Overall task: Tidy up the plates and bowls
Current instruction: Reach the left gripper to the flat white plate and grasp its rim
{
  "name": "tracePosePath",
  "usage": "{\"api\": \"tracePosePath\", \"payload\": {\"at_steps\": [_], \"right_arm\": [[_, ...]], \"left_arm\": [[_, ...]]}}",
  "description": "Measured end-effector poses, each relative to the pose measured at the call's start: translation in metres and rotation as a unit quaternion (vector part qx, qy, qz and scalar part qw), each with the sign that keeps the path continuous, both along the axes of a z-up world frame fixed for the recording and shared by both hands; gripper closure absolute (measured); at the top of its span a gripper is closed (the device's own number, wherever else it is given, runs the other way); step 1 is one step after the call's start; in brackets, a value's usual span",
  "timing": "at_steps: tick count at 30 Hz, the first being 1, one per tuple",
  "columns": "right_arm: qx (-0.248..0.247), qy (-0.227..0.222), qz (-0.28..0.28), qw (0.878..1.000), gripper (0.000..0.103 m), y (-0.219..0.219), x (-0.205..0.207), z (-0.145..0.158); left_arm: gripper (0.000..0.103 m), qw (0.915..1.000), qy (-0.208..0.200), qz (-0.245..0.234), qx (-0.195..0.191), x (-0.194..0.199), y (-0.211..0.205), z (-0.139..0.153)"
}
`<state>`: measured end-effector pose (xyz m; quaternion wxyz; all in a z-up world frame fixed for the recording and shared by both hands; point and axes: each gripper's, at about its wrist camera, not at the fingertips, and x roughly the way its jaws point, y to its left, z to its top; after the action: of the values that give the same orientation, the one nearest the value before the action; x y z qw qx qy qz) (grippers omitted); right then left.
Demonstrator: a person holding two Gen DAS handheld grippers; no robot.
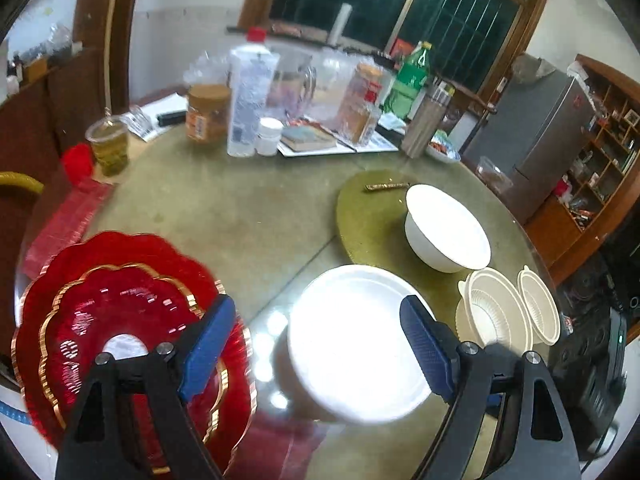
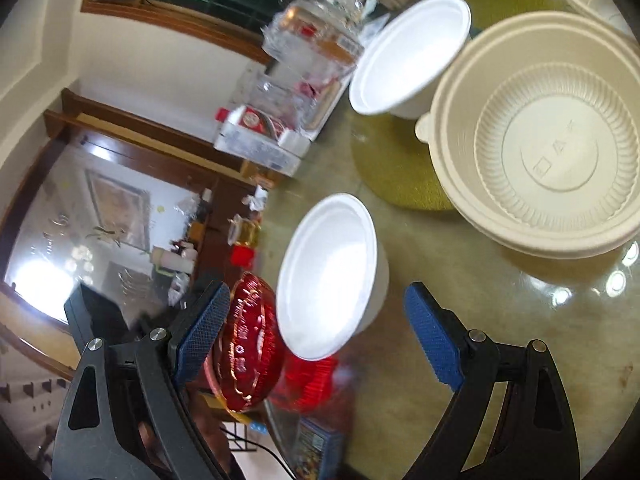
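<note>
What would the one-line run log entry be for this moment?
left hand-held gripper: open, empty | right hand-held gripper: open, empty | near white bowl: on table, ungrasped | red plates: stacked | cream bowls: nested

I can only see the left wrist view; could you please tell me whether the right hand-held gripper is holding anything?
Observer: No, the right hand-held gripper is open and empty; the near white bowl sits in front of it.
Operator: Thank you. Is anything inside the large beige bowl?
Observer: The beige bowl is empty; its ribbed base shows only embossed marks.
</note>
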<state>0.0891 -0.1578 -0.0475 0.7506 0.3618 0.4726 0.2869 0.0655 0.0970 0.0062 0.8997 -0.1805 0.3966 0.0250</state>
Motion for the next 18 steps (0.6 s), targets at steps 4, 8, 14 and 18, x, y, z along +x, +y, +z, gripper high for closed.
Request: {"api": "tracePosePath", "payload": {"at_steps": [4, 8, 14, 18], "right_arm": [[-0.024, 0.011, 0.005, 1.0, 0.013, 0.002, 0.006, -0.002], [-0.037, 0.018, 0.004, 0.999, 0.013, 0.005, 0.016, -0.001], [-0.057, 0.031, 0.005, 0.998, 0.033, 0.012, 0.026, -0.009], [-0.071, 0.055, 0.012, 0.996, 0.04, 0.014, 0.031, -0.021]], "left_arm": [[0.019, 0.9997, 0.022, -0.002, 0.002, 0.018, -0.002, -0.004], [0.019, 0.9987, 0.049, -0.01, -0.005, 0.033, -0.004, -0.012], [0.019, 0.9961, 0.083, -0.023, 0.018, 0.046, -0.012, -0.026], [0.019, 0.9944, 0.097, -0.023, 0.037, 0.051, -0.014, -0.031]]}}
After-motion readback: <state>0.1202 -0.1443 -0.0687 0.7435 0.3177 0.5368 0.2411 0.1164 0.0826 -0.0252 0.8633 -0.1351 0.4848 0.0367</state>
